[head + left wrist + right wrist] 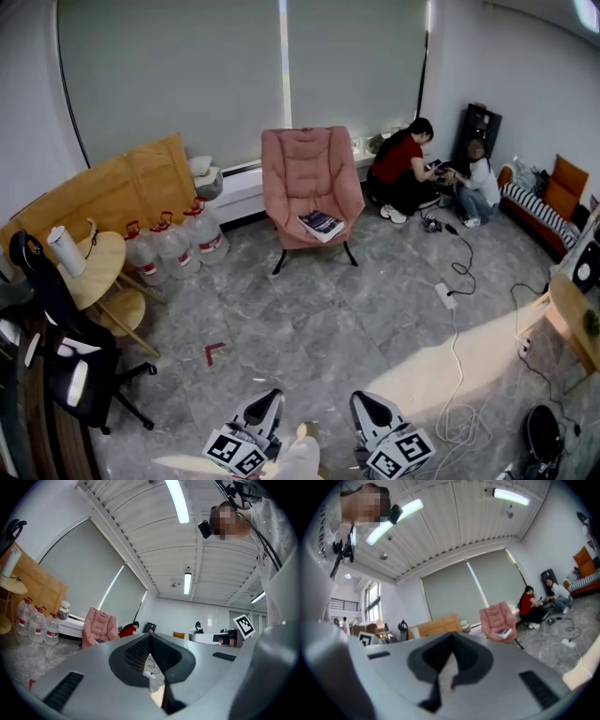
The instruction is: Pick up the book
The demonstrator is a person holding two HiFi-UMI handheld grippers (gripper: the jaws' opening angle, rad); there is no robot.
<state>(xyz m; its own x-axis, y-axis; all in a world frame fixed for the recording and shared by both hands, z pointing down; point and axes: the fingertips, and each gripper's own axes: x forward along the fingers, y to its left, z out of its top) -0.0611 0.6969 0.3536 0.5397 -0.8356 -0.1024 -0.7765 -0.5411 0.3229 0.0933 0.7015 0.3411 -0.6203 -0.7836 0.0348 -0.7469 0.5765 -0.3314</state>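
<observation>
With jaws together and empty on your left gripper (272, 397) and right gripper (365, 399), you risked shoving the dark-blue flat book (322, 225), seemingly overhanging the pink padded armchair's (309, 169) seat, onto the grey tiled floor (309, 319).
</observation>
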